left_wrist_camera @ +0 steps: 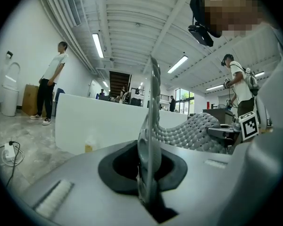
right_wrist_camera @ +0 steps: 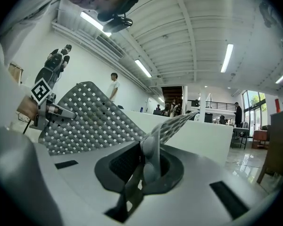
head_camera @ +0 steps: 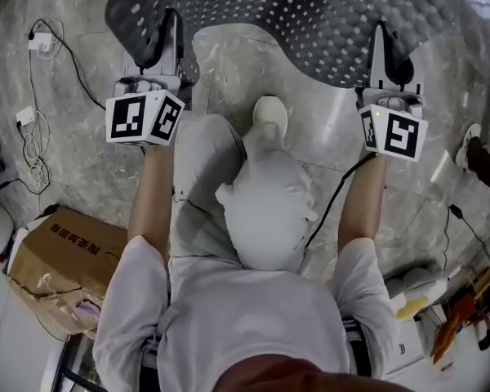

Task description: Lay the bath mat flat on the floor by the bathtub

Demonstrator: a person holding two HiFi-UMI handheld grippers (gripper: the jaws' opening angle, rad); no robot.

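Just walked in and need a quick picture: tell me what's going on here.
A person holds a gripper in each hand. The left claw and the right claw are each shut on the near edge of a grey perforated bath mat, which hangs curved between them above the stone floor. The mat is not yet lying flat.

Head cam's up top, looking steeply down on the left gripper (head_camera: 168, 23), right gripper (head_camera: 381, 37) and bath mat (head_camera: 310, 23). Each gripper cam sits right behind its own jaws, facing level toward the white bathtub (left_wrist_camera: 94, 121). All three views share the mat.
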